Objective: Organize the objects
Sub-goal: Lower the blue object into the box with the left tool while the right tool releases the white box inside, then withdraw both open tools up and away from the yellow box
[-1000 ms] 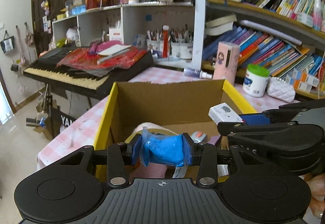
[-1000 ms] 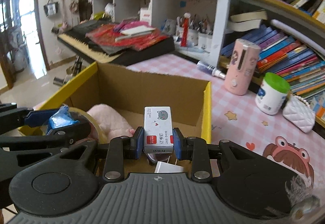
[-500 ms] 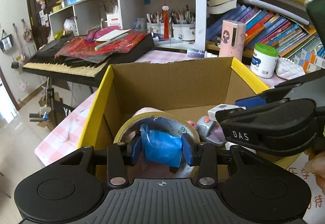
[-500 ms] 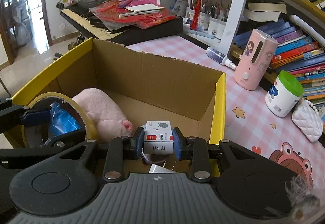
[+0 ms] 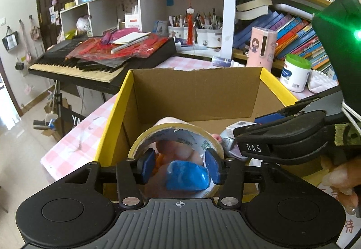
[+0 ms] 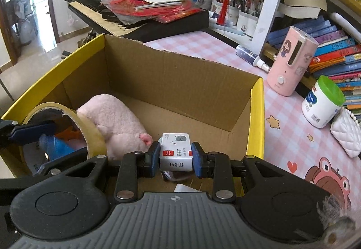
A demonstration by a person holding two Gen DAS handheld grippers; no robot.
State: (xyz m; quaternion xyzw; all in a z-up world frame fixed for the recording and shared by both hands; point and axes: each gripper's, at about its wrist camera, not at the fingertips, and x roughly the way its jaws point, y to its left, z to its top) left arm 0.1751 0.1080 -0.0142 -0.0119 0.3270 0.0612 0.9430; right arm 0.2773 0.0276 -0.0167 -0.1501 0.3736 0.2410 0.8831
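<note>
An open cardboard box with yellow rims stands on the pink checked table. My left gripper is open inside the ring of a tape roll in the box's near left corner. A blue crumpled packet lies loose just below the pads, inside the roll. My right gripper is shut on a small white staple box low inside the cardboard box. A pink plush toy lies beside the tape roll.
A pink dispenser, a green-lidded white jar and a white quilted pouch stand on the table right of the box. Bookshelves rise behind them. A keyboard piled with red papers lies beyond the box.
Both grippers have sunk into the box. My left gripper has opened and the blue packet has dropped out of it into the tape roll. My right gripper still grips the staple box.
</note>
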